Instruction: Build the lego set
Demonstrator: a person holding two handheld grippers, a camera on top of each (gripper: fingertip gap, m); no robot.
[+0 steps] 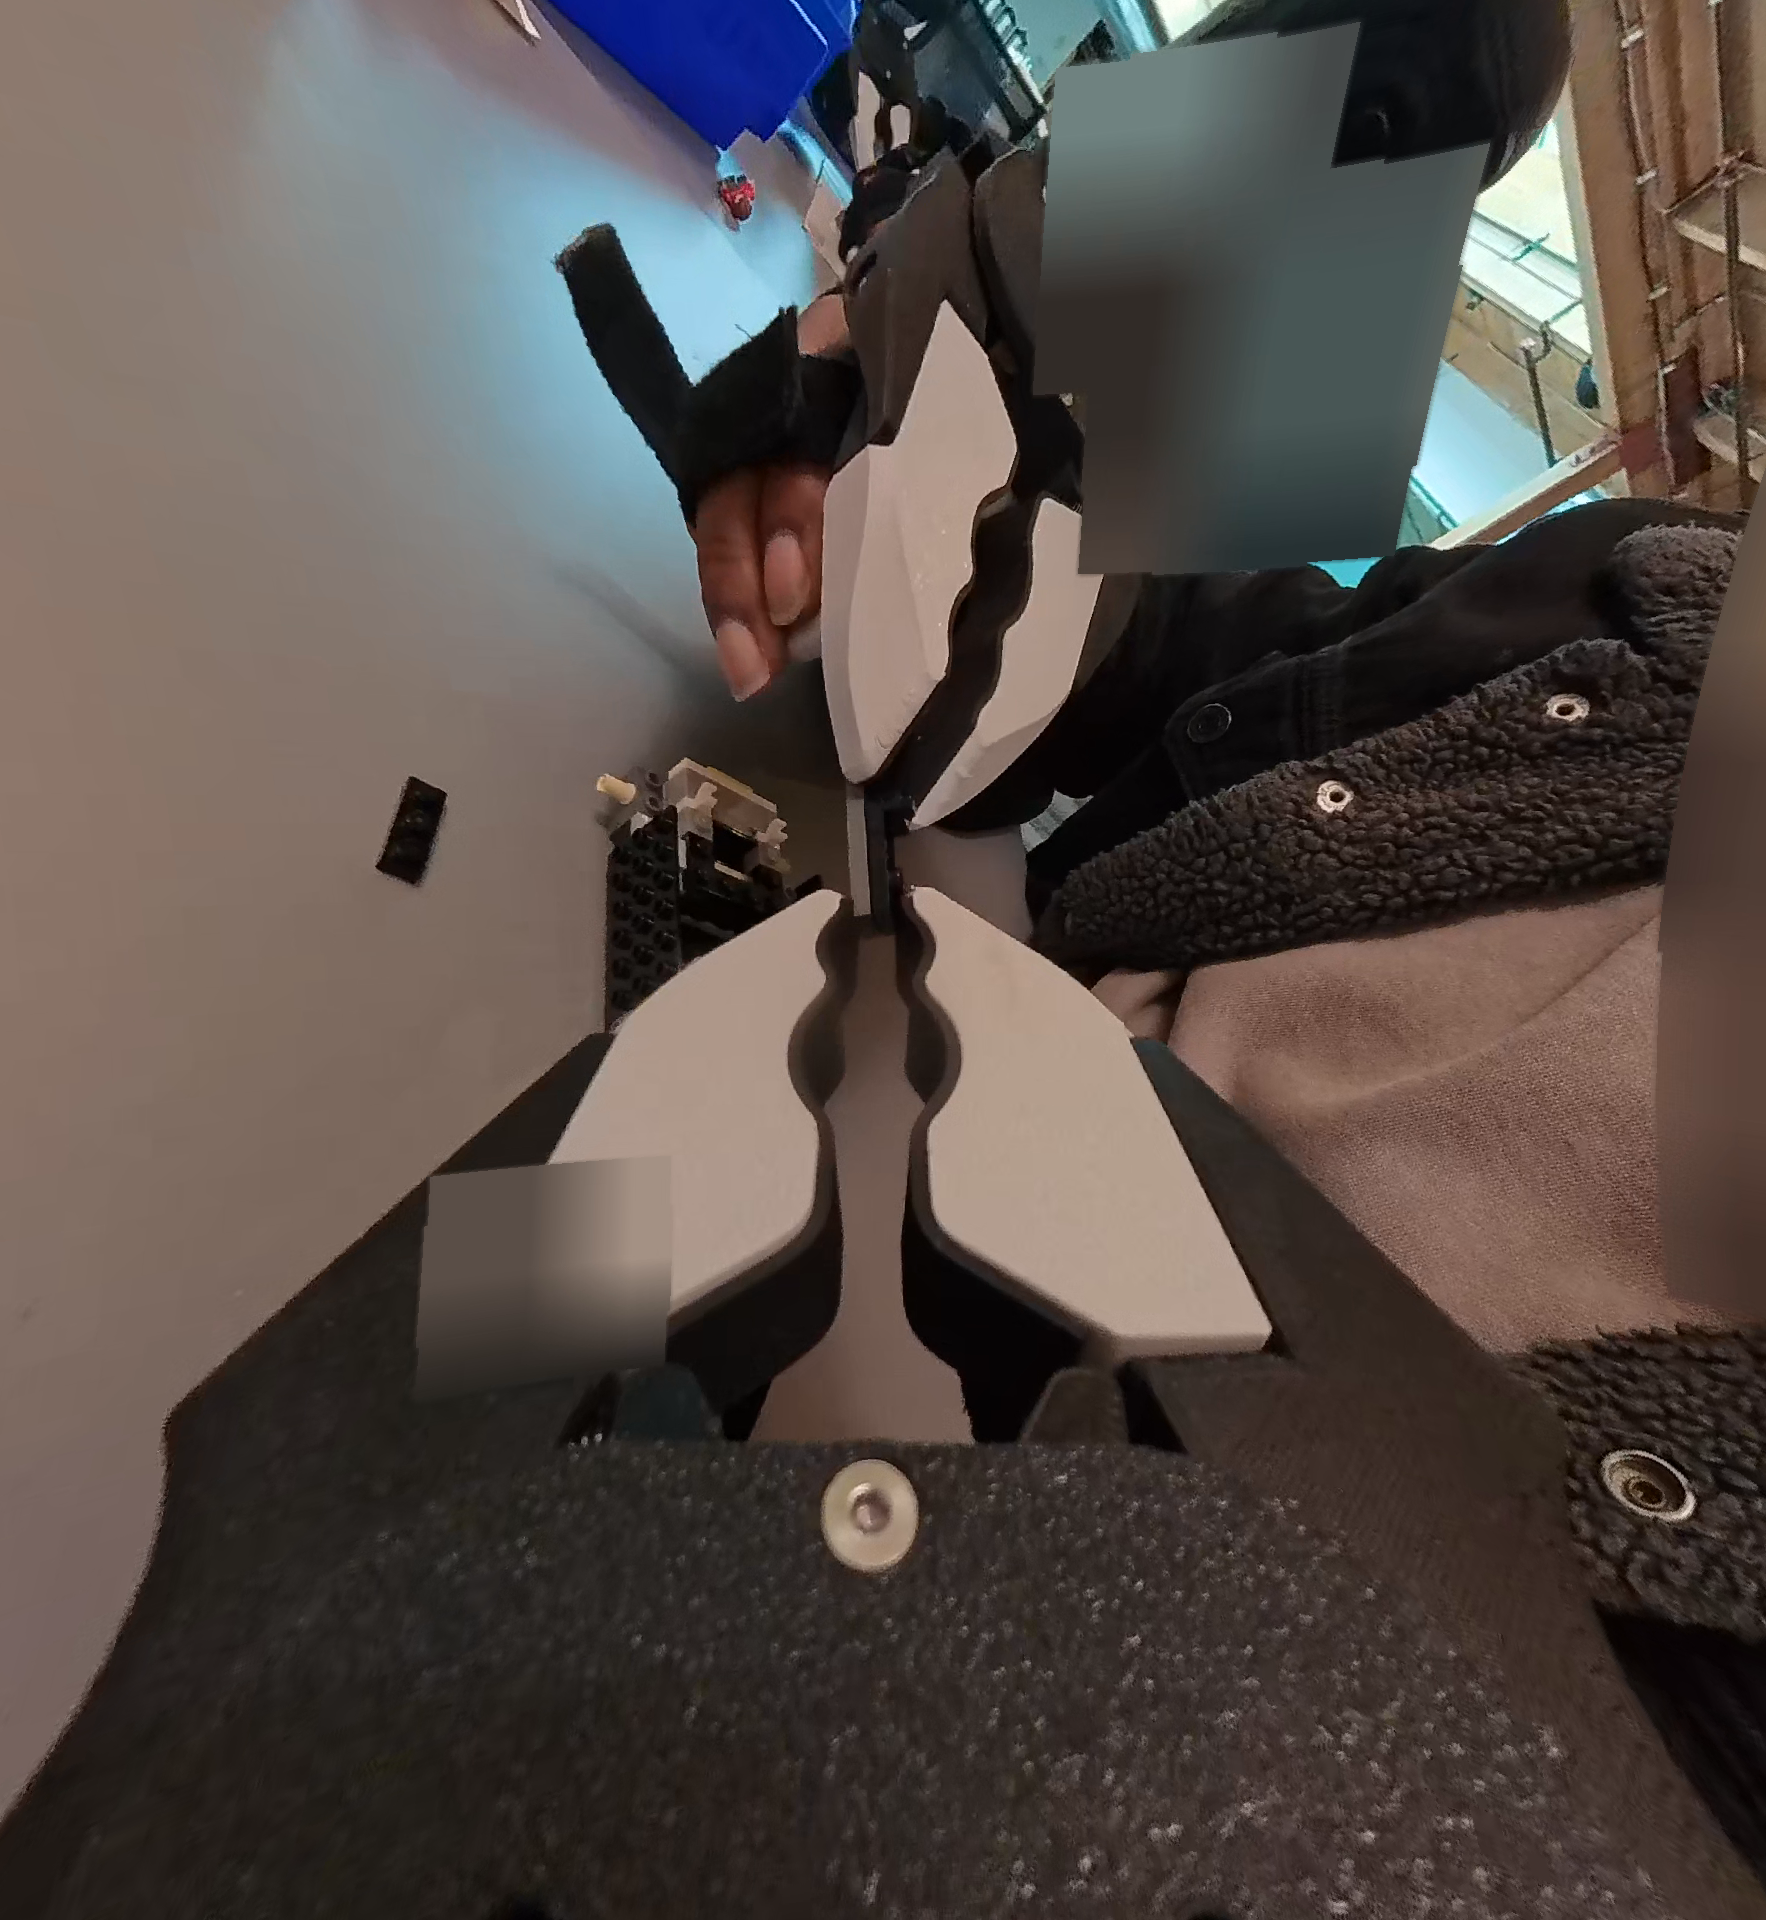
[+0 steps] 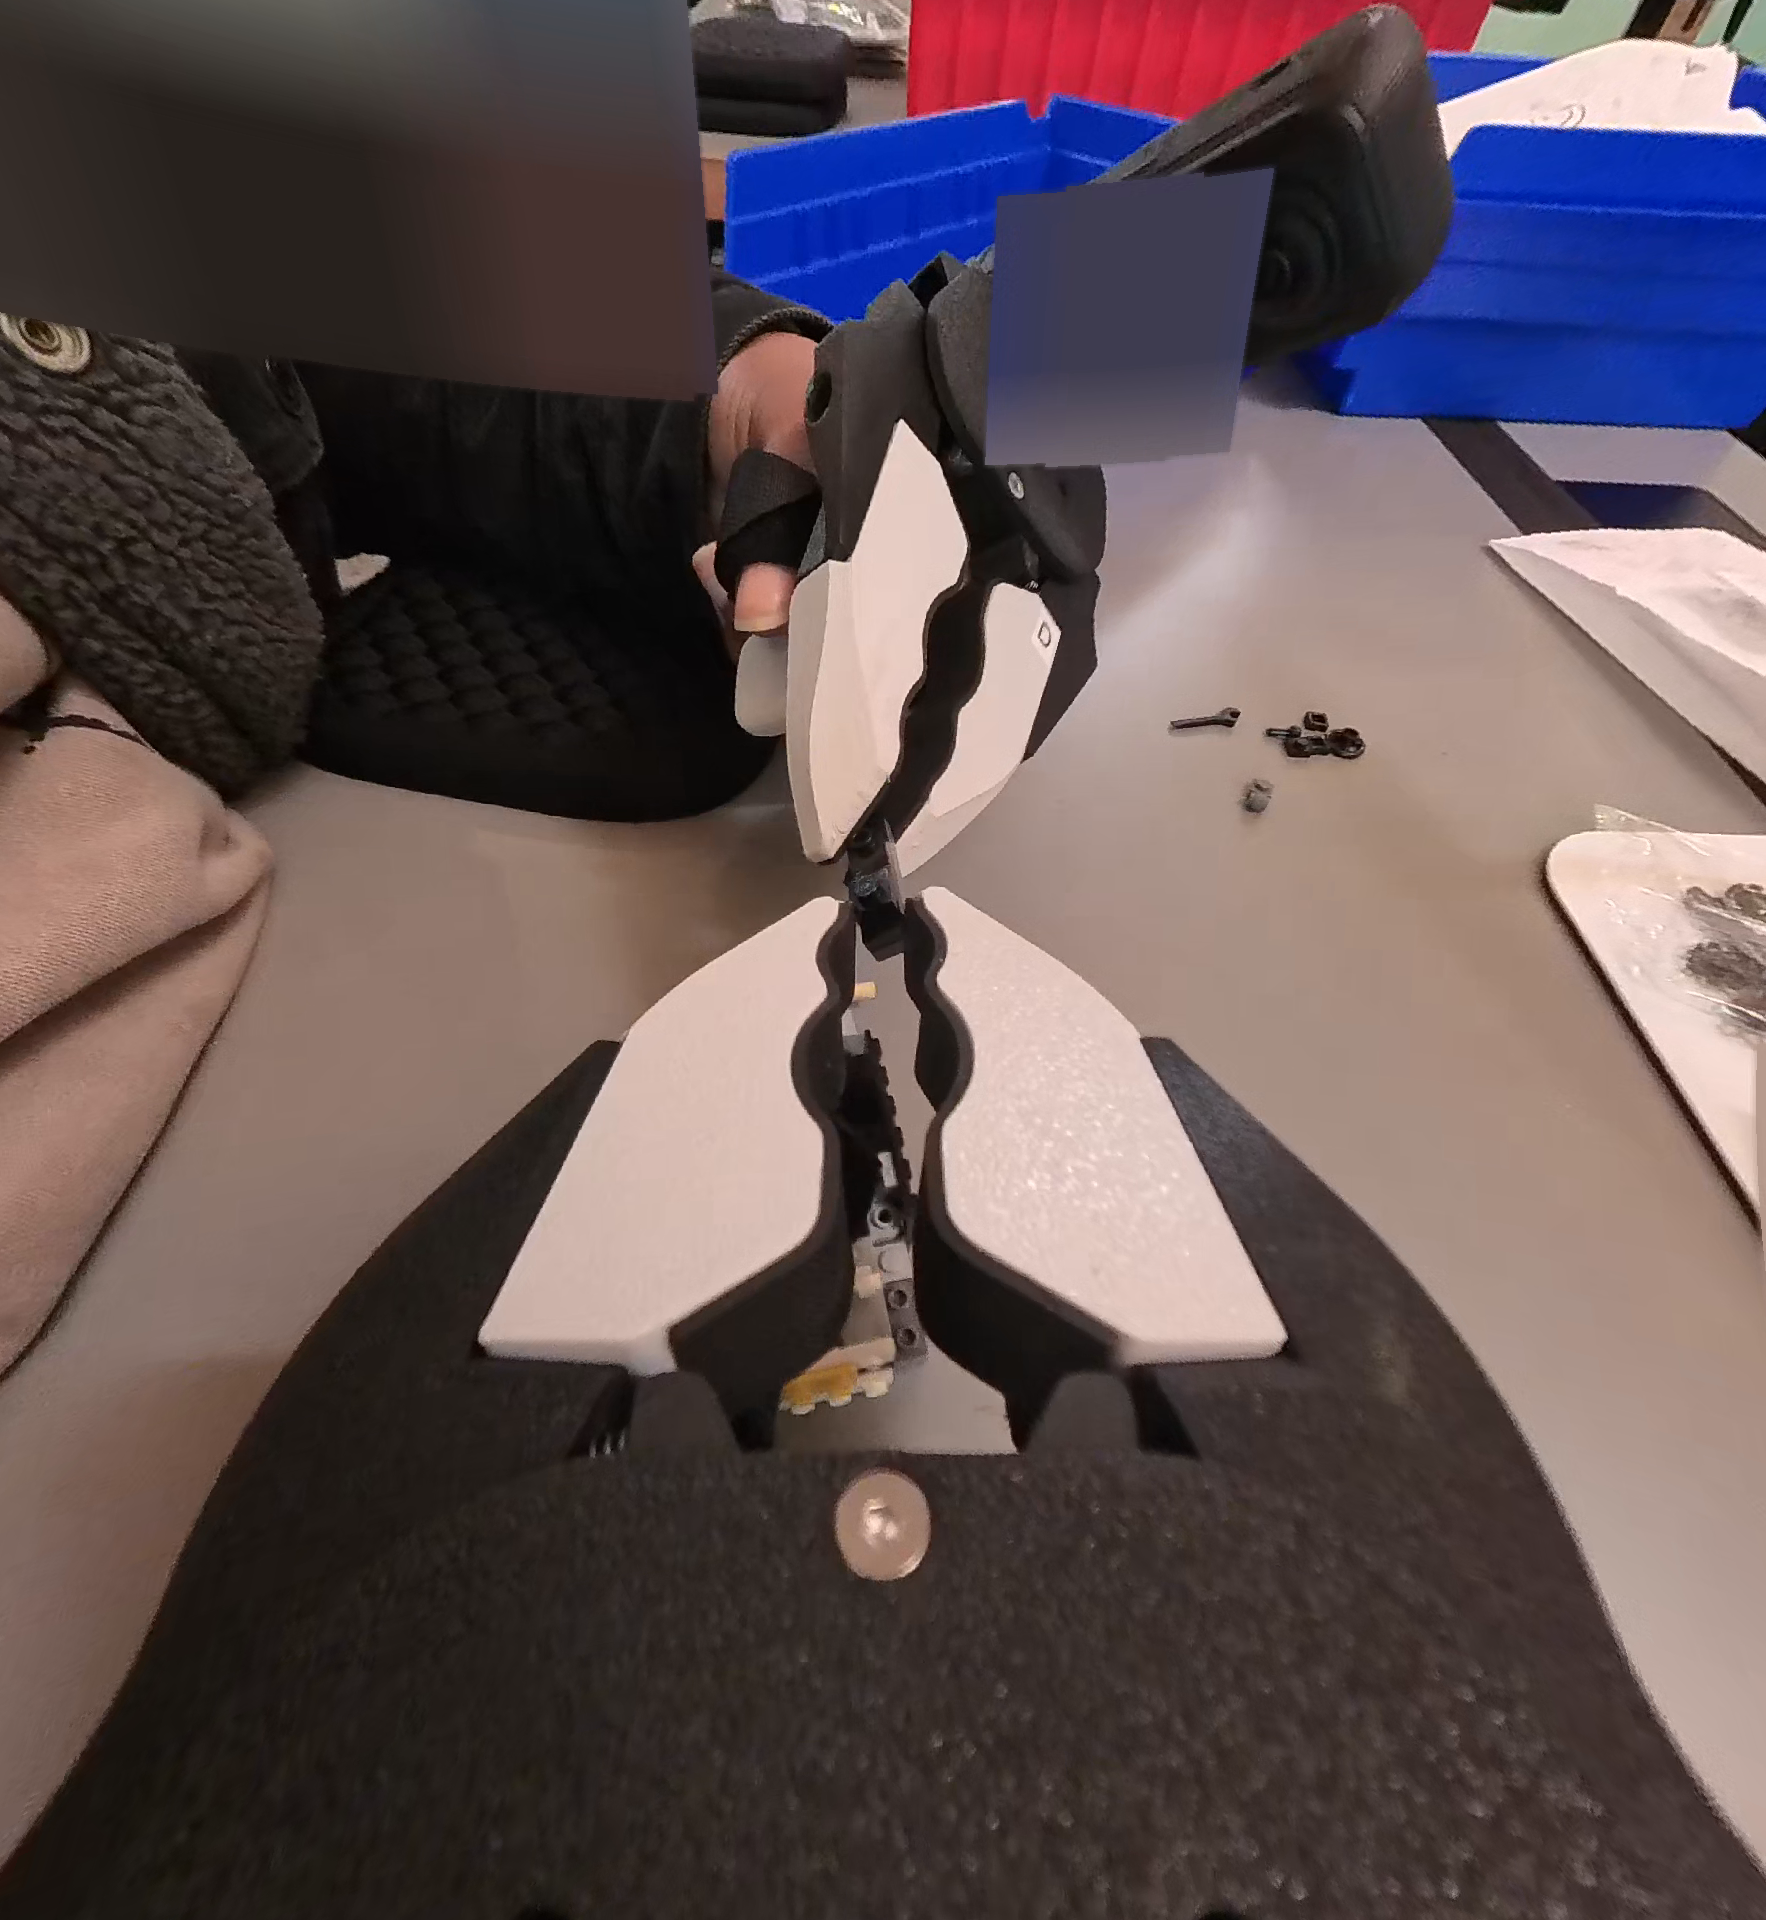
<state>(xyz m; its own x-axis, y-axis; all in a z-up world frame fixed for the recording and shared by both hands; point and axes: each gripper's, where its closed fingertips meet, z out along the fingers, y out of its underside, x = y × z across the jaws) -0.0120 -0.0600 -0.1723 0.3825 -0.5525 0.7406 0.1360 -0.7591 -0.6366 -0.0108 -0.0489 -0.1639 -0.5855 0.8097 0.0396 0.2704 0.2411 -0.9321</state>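
Tip to tip above the table, my left gripper and right gripper each pinch one small dark lego piece, jaws nearly closed. I judge I'm bracing it from both ends to press parts together; the half-built model waits at ten o'clock.

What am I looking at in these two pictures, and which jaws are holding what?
No robot arm here: a person holds a hand-operated gripper in each hand, each with its own camera looking along its jaws. In the left wrist view, the left gripper fills the bottom; the right gripper faces it. Both are shut on one small gray and black lego piece, tip to tip. The right wrist view shows the reverse. On the gray table lie the partly built lego model, loose black parts and blue bins.
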